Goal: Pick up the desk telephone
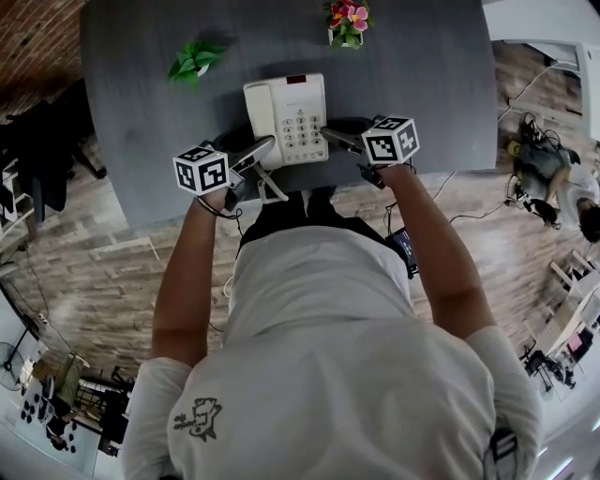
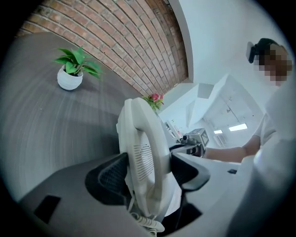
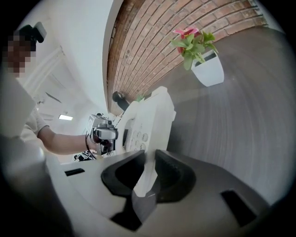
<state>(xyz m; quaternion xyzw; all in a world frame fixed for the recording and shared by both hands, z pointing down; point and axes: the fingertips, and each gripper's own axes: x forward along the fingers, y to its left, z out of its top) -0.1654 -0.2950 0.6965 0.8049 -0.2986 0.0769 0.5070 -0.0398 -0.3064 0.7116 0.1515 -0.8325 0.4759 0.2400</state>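
The cream desk telephone (image 1: 286, 117) lies on the dark grey table (image 1: 141, 112), keypad on the right and handset on the left. My left gripper (image 1: 262, 150) is at its near left corner. In the left gripper view the jaws clamp the handset side of the telephone (image 2: 143, 152), both pads touching it, with the coiled cord (image 2: 148, 223) hanging below. My right gripper (image 1: 333, 139) is at the near right corner. In the right gripper view its jaws (image 3: 149, 173) pinch the thin edge of the telephone (image 3: 148, 125).
A green plant in a white pot (image 1: 194, 61) stands at the back left of the table, and a pink flower pot (image 1: 348, 21) at the back middle. The table's near edge runs just below the grippers. Another person (image 1: 553, 178) crouches on the wood floor at right.
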